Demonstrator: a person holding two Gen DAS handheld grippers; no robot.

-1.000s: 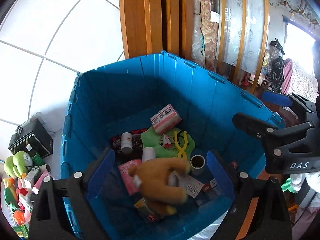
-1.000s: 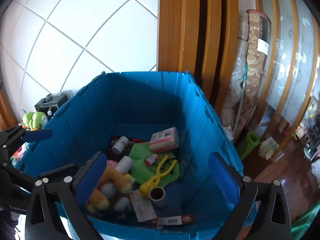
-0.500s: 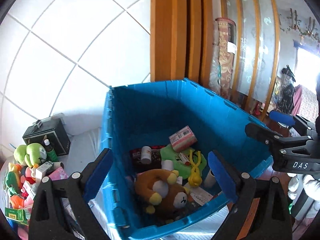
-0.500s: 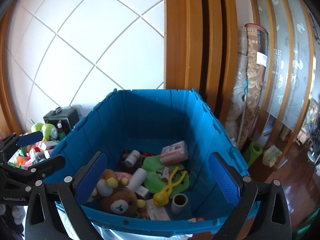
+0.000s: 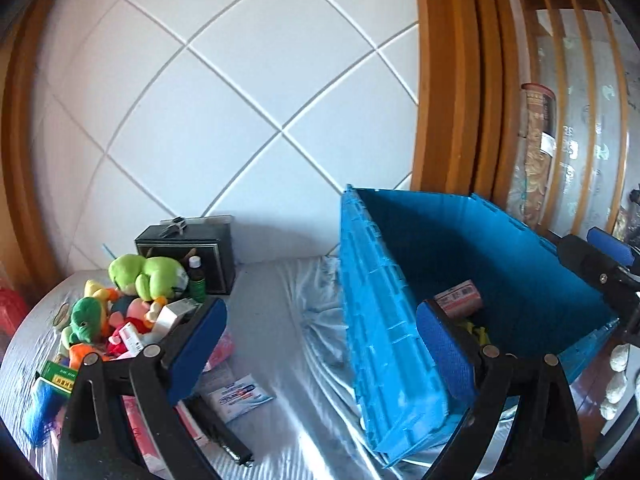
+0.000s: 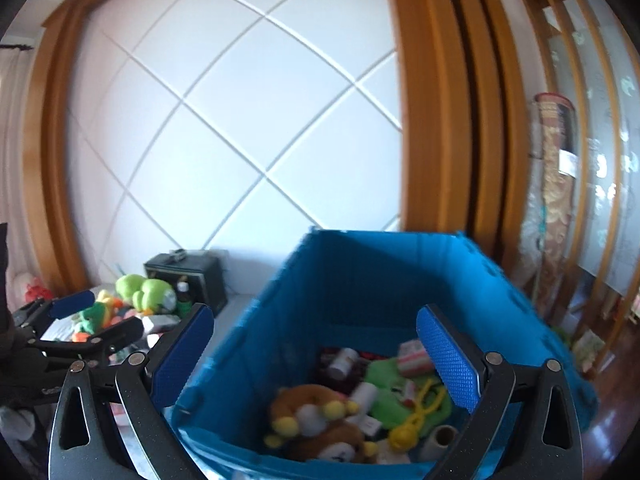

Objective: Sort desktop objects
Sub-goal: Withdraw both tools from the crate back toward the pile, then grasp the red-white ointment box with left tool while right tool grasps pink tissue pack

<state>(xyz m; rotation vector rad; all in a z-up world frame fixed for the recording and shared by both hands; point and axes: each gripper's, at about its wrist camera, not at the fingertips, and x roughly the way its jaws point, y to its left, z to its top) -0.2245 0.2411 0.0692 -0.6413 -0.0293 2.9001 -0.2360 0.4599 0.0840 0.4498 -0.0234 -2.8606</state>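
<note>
1. The left gripper (image 5: 320, 340) hangs spread wide and empty over the silver-covered table (image 5: 280, 312).
2. The right gripper (image 6: 316, 350), also released, hovers above the blue crate (image 6: 360, 280).
3. A brown plush bear (image 6: 320, 420), somewhat blurred, lies inside near the crate's front wall.
4. A toy pile (image 5: 132, 304) sits at the table's left edge.

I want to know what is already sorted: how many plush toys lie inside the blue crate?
1: a brown plush bear with yellow paws, at the near left of the blue plastic crate. The view is blurred, and others may be hidden.
</note>
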